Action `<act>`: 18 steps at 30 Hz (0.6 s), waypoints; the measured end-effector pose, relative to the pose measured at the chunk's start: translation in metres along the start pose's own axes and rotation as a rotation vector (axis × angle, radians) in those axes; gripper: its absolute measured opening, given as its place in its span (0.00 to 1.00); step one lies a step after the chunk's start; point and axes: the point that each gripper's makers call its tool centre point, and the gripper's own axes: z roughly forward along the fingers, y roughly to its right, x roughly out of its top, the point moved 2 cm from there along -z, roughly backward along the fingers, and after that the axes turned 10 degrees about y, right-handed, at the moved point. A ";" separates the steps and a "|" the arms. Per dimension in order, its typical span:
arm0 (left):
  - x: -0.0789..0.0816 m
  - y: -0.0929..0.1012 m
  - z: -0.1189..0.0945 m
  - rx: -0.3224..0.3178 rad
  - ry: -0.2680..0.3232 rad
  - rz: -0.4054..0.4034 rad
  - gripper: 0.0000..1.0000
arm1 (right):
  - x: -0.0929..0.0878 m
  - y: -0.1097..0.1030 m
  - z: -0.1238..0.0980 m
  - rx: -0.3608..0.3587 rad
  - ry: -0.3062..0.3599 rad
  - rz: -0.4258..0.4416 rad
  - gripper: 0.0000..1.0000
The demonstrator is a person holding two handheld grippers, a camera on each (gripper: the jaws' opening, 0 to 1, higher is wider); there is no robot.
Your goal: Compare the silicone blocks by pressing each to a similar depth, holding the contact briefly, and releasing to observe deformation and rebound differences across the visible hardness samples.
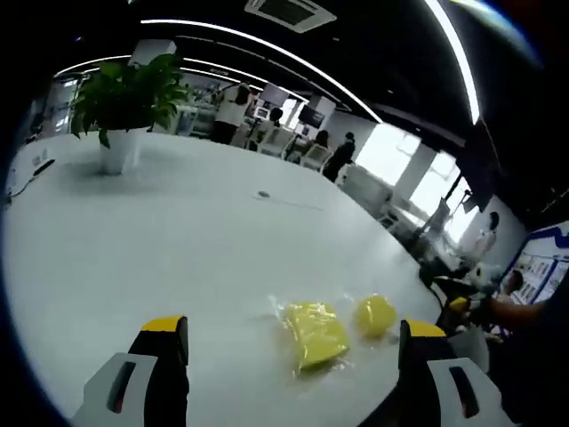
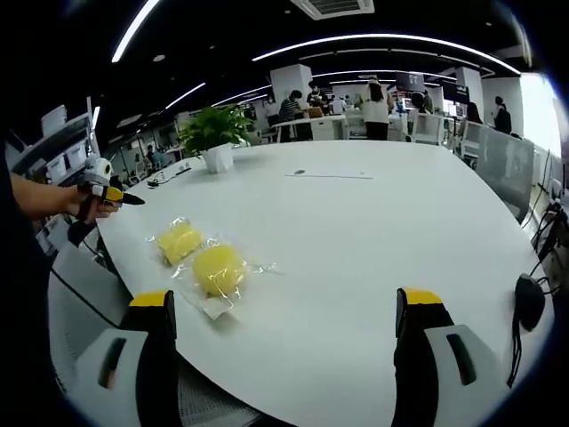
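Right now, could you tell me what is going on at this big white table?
A person holds a gripper in each hand above the white table. Two yellow silicone blocks lie side by side on it, each in a clear plastic wrapper: a squarish block and a rounder block. The left gripper and the right gripper both have their jaws wide apart and touch neither block. No pressing has begun. A potted plant stands further along the table.

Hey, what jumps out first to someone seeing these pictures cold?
Two bright yellow silicone blocks, each in clear wrap, lie side by side near the edge of a big white table. A potted plant stands at the far end. Both grippers are open and touch nothing.
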 end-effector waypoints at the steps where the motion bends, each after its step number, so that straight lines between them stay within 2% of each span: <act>1: 0.001 -0.001 0.002 -0.003 -0.008 -0.002 1.00 | 0.000 0.001 0.000 -0.003 0.001 0.003 0.96; 7: 0.003 0.000 0.019 -0.023 -0.067 -0.041 1.00 | 0.003 0.000 0.001 -0.008 0.013 0.007 0.96; 8: -0.001 -0.003 0.022 -0.009 -0.111 -0.052 1.00 | 0.003 0.000 0.001 -0.008 0.014 0.008 0.96; 10: -0.004 -0.005 0.029 -0.001 -0.147 -0.042 1.00 | 0.003 0.000 0.003 -0.007 0.014 0.010 0.96; 18: 0.000 0.002 0.056 -0.054 -0.195 -0.077 0.99 | -0.002 0.001 0.005 -0.003 0.001 0.018 0.96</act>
